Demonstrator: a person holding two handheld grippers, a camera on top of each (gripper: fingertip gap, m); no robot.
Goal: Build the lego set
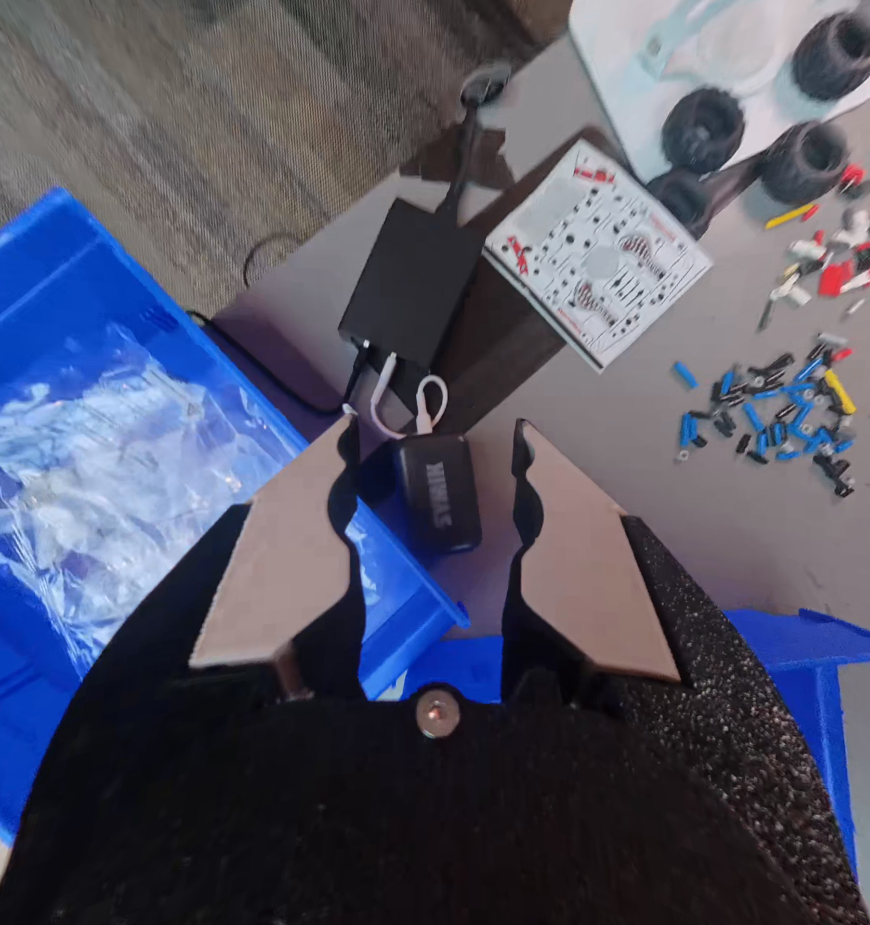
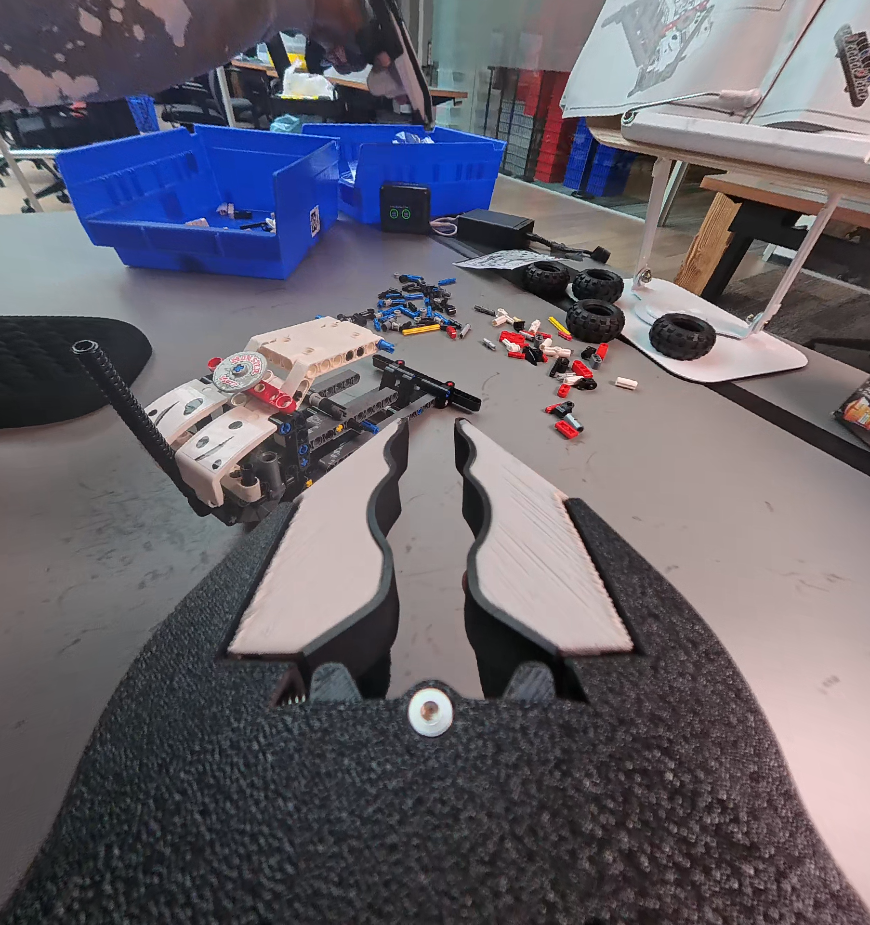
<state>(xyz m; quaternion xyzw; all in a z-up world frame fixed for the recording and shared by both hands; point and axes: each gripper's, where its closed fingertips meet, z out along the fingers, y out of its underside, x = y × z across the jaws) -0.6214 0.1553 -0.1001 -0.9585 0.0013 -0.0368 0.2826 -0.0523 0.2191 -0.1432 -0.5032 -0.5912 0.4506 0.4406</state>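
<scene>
A half-built white and black lego truck [image 2: 283, 415] with a black ribbed hose lies on the grey table [image 2: 673, 525], just left of my right gripper [image 2: 430, 423]. That gripper is open and empty, low over the table. Loose blue and black pins [image 2: 413, 305] and red, white and black pieces [image 2: 558, 355] lie beyond it, with several black tyres [image 2: 595, 320] to the right. My left gripper [image 1: 435, 425] is open and empty, held high over a blue bin's edge. It sees the blue pins [image 1: 773, 415], red pieces [image 1: 843, 260], tyres [image 1: 703, 130] and a sticker sheet [image 1: 598, 255].
Two blue bins [image 2: 198, 200] stand at the back; one [image 1: 97, 425] holds clear plastic bags. A black power bank [image 1: 438, 493] and black adapter [image 1: 413, 285] with cables lie beside them. A white stand [image 2: 753, 135] holds the instruction booklet at right. A black pad [image 2: 37, 365] lies left. There is about 60 cm between the tips of the two grippers. The black power bank [image 1: 438, 493] sits 8 cm or so from the ends of my left fingers.
</scene>
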